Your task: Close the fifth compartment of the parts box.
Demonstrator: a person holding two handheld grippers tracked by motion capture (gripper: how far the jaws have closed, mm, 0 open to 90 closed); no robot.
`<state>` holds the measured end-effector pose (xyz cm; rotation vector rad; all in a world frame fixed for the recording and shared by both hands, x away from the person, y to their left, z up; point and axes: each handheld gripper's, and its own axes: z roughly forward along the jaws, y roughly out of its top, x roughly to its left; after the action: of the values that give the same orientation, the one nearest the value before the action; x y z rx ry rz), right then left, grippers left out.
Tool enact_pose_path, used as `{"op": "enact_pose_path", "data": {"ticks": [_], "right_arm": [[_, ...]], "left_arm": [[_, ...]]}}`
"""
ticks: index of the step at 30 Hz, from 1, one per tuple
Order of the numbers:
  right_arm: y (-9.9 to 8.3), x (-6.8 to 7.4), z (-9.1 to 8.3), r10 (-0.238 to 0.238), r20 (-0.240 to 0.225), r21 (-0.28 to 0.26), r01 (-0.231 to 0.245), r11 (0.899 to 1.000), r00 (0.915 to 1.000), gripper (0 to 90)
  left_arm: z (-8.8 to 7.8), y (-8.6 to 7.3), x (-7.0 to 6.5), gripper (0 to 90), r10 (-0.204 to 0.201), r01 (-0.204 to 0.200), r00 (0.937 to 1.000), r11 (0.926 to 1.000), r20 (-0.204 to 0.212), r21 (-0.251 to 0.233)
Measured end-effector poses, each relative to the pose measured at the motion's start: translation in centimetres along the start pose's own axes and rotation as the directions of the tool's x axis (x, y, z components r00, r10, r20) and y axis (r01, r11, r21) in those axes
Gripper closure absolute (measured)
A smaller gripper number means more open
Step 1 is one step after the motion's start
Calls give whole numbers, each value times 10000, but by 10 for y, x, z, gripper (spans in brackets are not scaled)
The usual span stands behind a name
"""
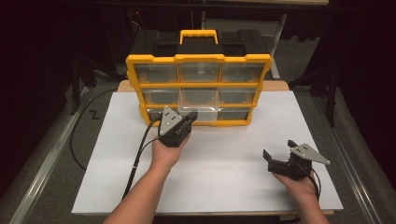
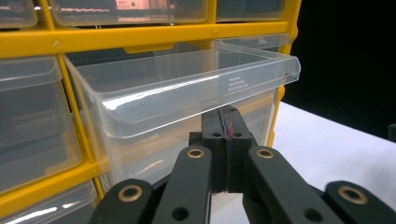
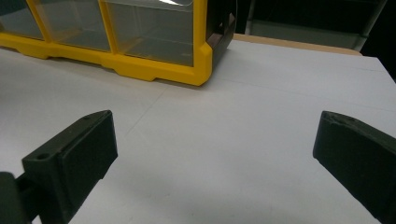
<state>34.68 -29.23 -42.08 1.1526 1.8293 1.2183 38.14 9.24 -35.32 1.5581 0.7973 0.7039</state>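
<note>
A yellow and black organizer (image 1: 198, 58) with clear drawers stands at the back of the white board. One clear drawer (image 1: 205, 114) in the middle of its bottom row is pulled partway out. My left gripper (image 1: 191, 115) is right at that drawer's front. In the left gripper view its jaws (image 2: 226, 123) are pressed together with nothing between them, and their tips sit just under the drawer's (image 2: 177, 88) jutting front lip. My right gripper (image 1: 279, 150) rests low at the right of the board, open and empty. Its view shows wide-apart jaws (image 3: 215, 128) over bare board, with the organizer's corner (image 3: 154, 70) ahead.
The white board (image 1: 233, 177) lies on a wooden table whose edge shows behind the organizer. A black cable (image 1: 137, 158) trails from the left gripper toward the near left. Metal rails (image 1: 46, 158) and dark floor flank the table.
</note>
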Motion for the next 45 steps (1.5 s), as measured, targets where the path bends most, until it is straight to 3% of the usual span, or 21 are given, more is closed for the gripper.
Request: {"op": "enact_pose_path", "data": {"ticks": [3, 7, 11, 12, 15, 18, 32, 34, 45], "right_arm": [[0, -1, -1, 404, -215, -141, -407, 9991, 9990, 12], [0, -1, 0, 250, -194, -99, -252, 9996, 9995, 12], [0, -1, -2, 383, -178, -121, -386, 9992, 9991, 12], [0, 0, -3, 135, -132, -97, -136, 9999, 9998, 12], [2, -1, -4, 1, -61, -264, -3, 9997, 10000, 12], [2, -2, -4, 106, -20, -240, -106, 9997, 9999, 12], [2, -3, -4, 163, -20, -248, -163, 9996, 9999, 12], [2, -3, -4, 221, -12, -245, -221, 9995, 9998, 12], [1, -3, -4, 214, -9, -238, -214, 9995, 9998, 12]], "left_arm": [[6, 2, 3, 897, -117, 118, 9999, 9999, -67, 72], [9, 2, 2, 897, 3, -3, 10000, 10000, -98, 53], [13, 5, 2, 897, -249, 250, 9995, 9997, -168, 31], [14, 7, 2, 897, -173, 174, 9996, 9998, -216, 32], [16, 8, 3, 897, -137, 137, 9995, 9999, -275, 13], [17, 7, 4, 897, -235, 235, 9992, 9997, -320, 1], [29, 9, 9, 897, 64, -67, 9990, 10000, -438, -53], [32, 9, 12, 898, -79, 76, 9986, 10000, -515, -55], [41, 13, 17, 898, -70, 80, 9973, 9999, -734, 125]]}}
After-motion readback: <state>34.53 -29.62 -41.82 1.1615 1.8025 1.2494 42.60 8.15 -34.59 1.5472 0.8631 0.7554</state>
